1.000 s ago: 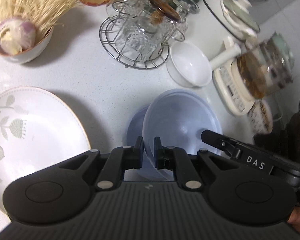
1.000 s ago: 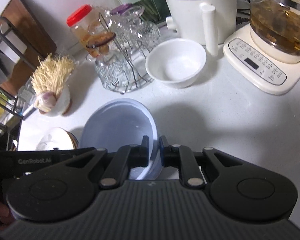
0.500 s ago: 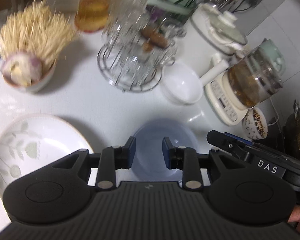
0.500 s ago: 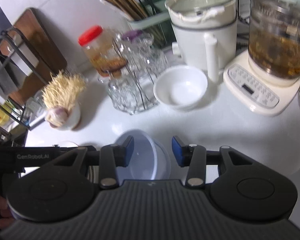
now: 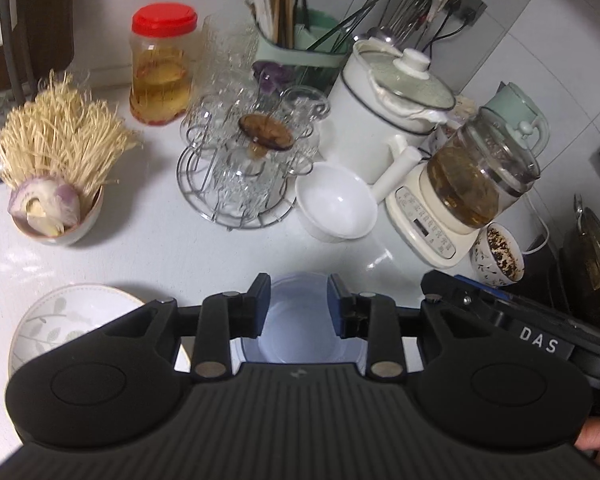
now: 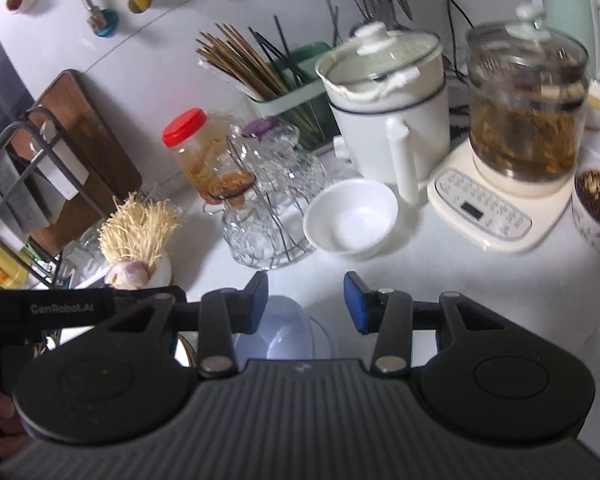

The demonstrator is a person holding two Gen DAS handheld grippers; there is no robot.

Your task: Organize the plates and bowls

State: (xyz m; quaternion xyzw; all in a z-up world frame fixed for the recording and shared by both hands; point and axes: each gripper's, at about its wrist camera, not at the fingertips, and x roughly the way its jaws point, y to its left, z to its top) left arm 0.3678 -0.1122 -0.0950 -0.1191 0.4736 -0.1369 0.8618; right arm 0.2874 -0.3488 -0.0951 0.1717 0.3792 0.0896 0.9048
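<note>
A pale blue bowl (image 5: 296, 320) sits nested in another blue one on the white counter, seen far below between the fingers. My left gripper (image 5: 298, 300) hovers above it; its jaws are opening, and the pads touch nothing. My right gripper (image 6: 306, 302) also stands open above the blue bowl (image 6: 284, 332), which lies under its left finger. A white plate with a leaf pattern (image 5: 72, 320) rests to the left of the blue bowls. An empty white bowl (image 5: 336, 208) (image 6: 350, 216) stands farther back beside the glass rack.
Behind stand a wire rack of glass cups (image 5: 248, 168), a bowl of noodles and onion (image 5: 56, 184), a red-lidded jar (image 5: 162, 68), a white pot (image 5: 392, 100), a glass kettle on its base (image 5: 460, 192) and a patterned bowl (image 5: 498, 256). A dark pan (image 5: 592, 260) is at the right edge.
Both grippers have let go of the blue bowl's rim and opened. Both have risen, so the bowl now looks smaller and lies level on the counter.
</note>
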